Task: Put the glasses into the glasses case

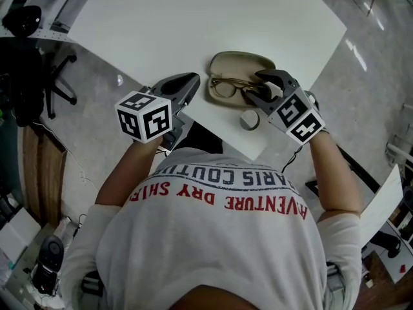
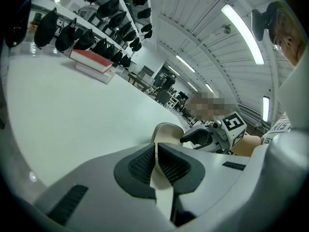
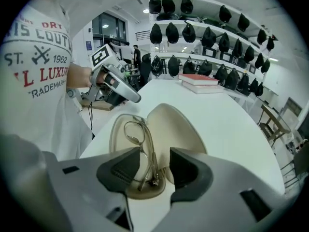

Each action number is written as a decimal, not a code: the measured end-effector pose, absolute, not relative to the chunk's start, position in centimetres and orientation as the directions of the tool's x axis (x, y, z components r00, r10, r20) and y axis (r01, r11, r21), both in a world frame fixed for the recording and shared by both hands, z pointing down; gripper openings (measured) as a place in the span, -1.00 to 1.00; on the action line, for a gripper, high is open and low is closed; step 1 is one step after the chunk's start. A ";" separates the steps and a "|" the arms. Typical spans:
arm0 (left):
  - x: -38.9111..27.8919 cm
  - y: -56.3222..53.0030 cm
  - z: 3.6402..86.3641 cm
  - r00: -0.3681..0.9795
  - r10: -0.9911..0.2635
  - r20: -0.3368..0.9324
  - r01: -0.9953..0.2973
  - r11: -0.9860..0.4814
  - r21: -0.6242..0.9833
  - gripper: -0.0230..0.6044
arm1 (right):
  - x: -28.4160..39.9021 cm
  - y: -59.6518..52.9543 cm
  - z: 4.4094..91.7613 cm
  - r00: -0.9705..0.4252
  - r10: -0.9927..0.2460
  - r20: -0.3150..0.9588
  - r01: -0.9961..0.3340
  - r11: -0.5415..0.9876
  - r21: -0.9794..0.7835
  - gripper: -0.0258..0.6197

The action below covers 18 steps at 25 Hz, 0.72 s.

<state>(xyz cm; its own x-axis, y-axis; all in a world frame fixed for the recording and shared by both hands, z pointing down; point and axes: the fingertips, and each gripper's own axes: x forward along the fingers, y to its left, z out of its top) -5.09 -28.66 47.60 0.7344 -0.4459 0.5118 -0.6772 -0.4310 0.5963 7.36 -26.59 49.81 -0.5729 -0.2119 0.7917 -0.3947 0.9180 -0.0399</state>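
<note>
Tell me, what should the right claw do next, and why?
Probably draw the right gripper up and back, clear of the glasses case. Its jaws stand apart, pressing on nothing. The glasses already lie in the case's lower half, and the lid stands open, so it likely needs room to fold shut.

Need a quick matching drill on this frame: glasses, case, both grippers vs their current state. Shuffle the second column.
Things:
1. glasses
2. glasses case
3. left gripper
4. right gripper

States:
A. jaws apart, above the glasses
B. lying open, lid folded back
C. jaws together, nothing between them
D. lying inside the case

Pairs: 1-D, 2-B, 3-C, 4-A
</note>
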 end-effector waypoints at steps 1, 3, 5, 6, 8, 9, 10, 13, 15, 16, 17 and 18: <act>-5.2 -28.6 47.4 0.735 -0.449 0.509 -0.677 -0.434 0.595 -0.81 | 7.6 -26.7 49.3 -0.575 -0.233 0.784 -0.418 0.908 -0.037 -0.37; -5.3 -28.4 46.7 0.739 -0.452 0.499 -0.672 -0.446 0.591 -0.81 | 8.0 -26.9 48.2 -0.583 -0.282 0.762 -0.473 0.881 -0.036 -0.35; -5.3 -28.2 45.8 0.746 -0.455 0.486 -0.665 -0.466 0.584 -0.81 | 8.4 -27.0 46.7 -0.600 -0.340 0.724 -0.534 0.844 -0.047 -0.35; -5.2 -28.1 45.2 0.750 -0.458 0.476 -0.660 -0.479 0.579 -0.81 | 8.6 -27.0 45.9 -0.609 -0.374 0.699 -0.566 0.823 -0.053 -0.35; -4.7 -27.6 43.7 0.760 -0.467 0.453 -0.649 -0.509 0.565 -0.81 | 9.3 -26.6 43.9 -0.626 -0.446 0.640 -0.620 0.782 -0.061 -0.35; -4.3 -27.2 42.8 0.764 -0.471 0.441 -0.644 -0.524 0.557 -0.81 | 9.7 -26.0 42.9 -0.632 -0.476 0.611 -0.638 0.767 -0.063 -0.35; -3.9 -26.6 42.0 0.769 -0.474 0.429 -0.639 -0.537 0.551 -0.81 | 9.8 -25.3 41.8 -0.637 -0.502 0.585 -0.651 0.756 -0.061 -0.35; -3.1 -24.8 39.0 0.784 -0.482 0.391 -0.619 -0.576 0.533 -0.81 | 9.6 -23.1 38.3 -0.646 -0.567 0.512 -0.675 0.737 -0.036 -0.41; -2.5 -23.6 36.9 0.795 -0.489 0.359 -0.605 -0.607 0.515 -0.81 | 9.2 -21.6 36.2 -0.657 -0.594 0.465 -0.683 0.730 -0.033 -0.52; -2.2 -23.1 35.9 0.800 -0.493 0.342 -0.599 -0.622 0.504 -0.81 | 9.0 -20.9 35.2 -0.664 -0.603 0.442 -0.685 0.728 -0.035 -0.55; -2.1 -22.6 34.9 0.804 -0.498 0.324 -0.593 -0.637 0.493 -0.81 | 8.8 -20.3 34.4 -0.670 -0.613 0.418 -0.687 0.726 -0.037 -0.57; -2.0 -22.0 34.0 0.808 -0.502 0.307 -0.587 -0.649 0.484 -0.81 | 8.6 -19.7 33.5 -0.677 -0.621 0.394 -0.689 0.724 -0.042 -0.62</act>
